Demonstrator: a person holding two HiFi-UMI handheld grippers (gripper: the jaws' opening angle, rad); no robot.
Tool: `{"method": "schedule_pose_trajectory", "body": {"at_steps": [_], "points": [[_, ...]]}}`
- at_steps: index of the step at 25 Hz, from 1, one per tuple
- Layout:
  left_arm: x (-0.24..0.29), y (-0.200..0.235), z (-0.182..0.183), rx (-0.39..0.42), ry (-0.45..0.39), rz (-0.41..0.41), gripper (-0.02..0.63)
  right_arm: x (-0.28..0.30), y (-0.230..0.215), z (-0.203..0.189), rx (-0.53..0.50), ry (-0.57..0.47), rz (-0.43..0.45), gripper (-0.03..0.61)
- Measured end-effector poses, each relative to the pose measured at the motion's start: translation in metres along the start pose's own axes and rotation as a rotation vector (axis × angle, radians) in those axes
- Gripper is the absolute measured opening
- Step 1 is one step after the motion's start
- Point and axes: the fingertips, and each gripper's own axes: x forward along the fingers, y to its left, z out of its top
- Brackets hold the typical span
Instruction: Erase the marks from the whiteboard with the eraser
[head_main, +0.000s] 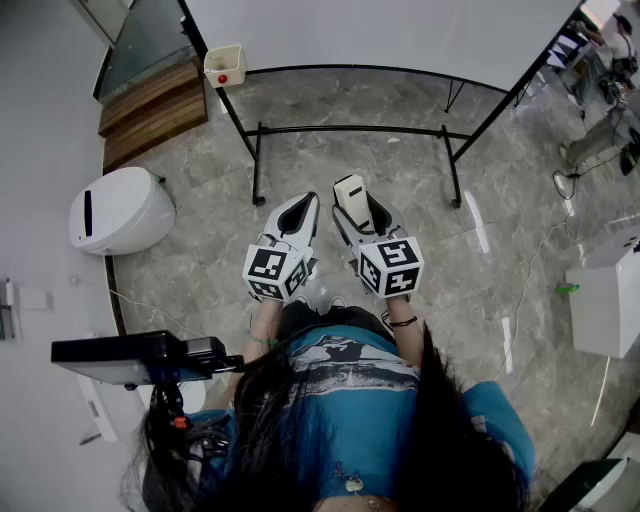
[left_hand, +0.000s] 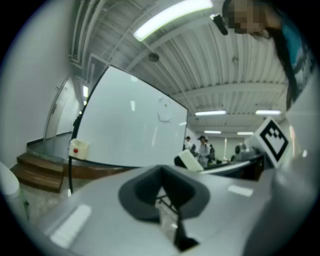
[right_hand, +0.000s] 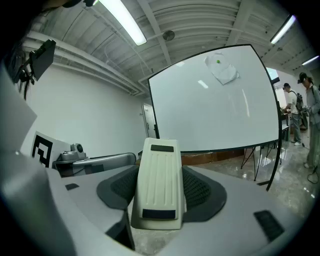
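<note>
Jaws of right gripper (head_main: 362, 214) clamp eraser (right_hand: 157, 182), lengthwise along jaws, pointing at whiteboard (right_hand: 215, 100); left gripper (head_main: 298, 212) alongside, jaws closed, empty.

Bright ceiling tubes (right_hand: 122, 22) light evenly; gripper views bulge, dark-cornered, blurred close up.

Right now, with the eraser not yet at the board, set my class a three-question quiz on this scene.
1. True or false: the fingers of the left gripper hold nothing.
2. Where on the large white whiteboard is the faint grey smudge with a green dot? A) near the top edge. B) in the bottom left corner. C) along the bottom edge.
3. Which gripper holds the cream ribbed plastic eraser?
Key: 1 true; 2 A; 3 the right gripper.
</note>
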Motion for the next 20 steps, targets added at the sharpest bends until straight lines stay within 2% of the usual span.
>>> {"method": "schedule_pose_trajectory", "body": {"at_steps": [11, 20], "points": [[0.023, -0.002, -0.011, -0.012, 0.025, 0.010, 0.003, 0.013, -0.026, -0.016, 0.055, 0.045, 0.022, 0.264], [0.062, 0.047, -0.005, -0.023, 0.008, 0.028, 0.003, 0.064, -0.051, -0.006, 0.039, 0.057, 0.012, 0.264]]}}
